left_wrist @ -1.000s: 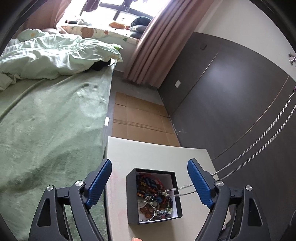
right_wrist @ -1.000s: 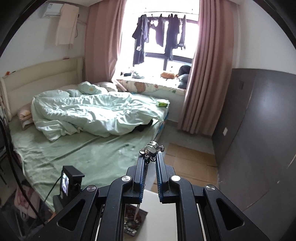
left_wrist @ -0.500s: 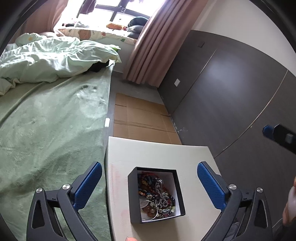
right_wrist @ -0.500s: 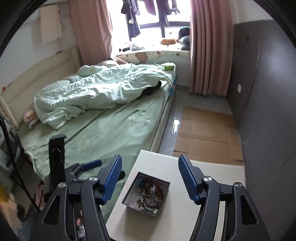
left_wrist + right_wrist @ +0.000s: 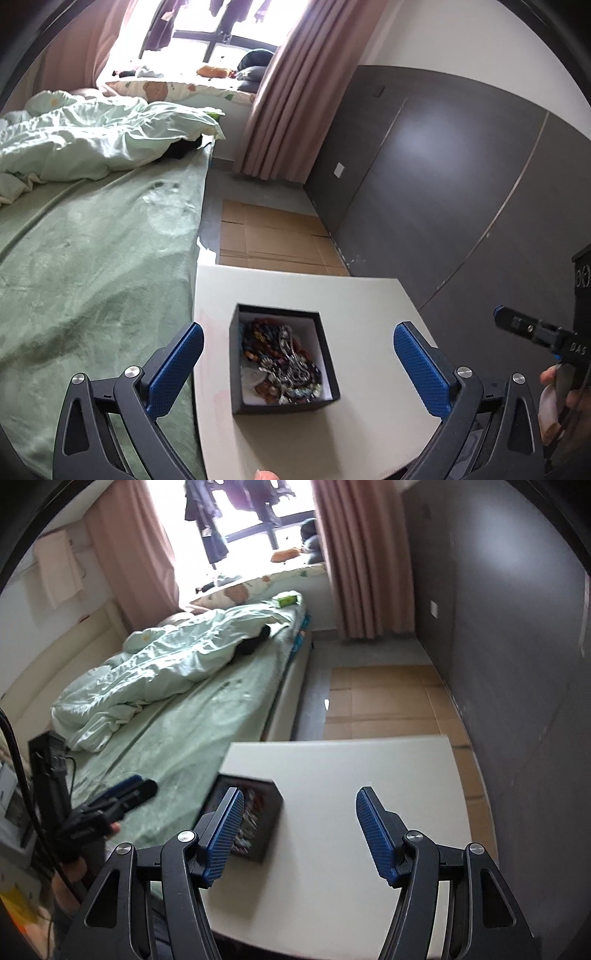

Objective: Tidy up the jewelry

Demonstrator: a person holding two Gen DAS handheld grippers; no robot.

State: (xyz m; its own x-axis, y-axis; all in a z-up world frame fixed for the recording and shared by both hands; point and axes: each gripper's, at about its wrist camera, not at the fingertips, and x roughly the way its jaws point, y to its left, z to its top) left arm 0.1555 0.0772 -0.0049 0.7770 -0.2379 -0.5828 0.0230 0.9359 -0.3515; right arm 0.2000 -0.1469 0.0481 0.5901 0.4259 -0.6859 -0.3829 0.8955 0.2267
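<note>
A black box (image 5: 236,354) with a white lining stands on the pale table (image 5: 332,295). It holds a tangle of jewelry (image 5: 284,354): bead strings with a silver chain lying on top. My left gripper (image 5: 298,328) hovers above and in front of the box, open wide, its blue pads on either side of it and apart from it. My right gripper (image 5: 300,793) is open over bare tabletop with nothing between its pads. In the right wrist view the box (image 5: 271,823) sits just behind the left finger (image 5: 225,830).
A bed with a green sheet (image 5: 92,277) runs along the table's left edge. Flattened cardboard (image 5: 273,236) lies on the floor beyond the table, and a dark wardrobe wall (image 5: 443,177) stands on the right. A hand (image 5: 550,391) holding the other gripper shows at the right edge.
The right gripper was shut on the silver chain held high; it has opened, sunk toward the table, and the chain now lies in the box. The left gripper opened wider.
</note>
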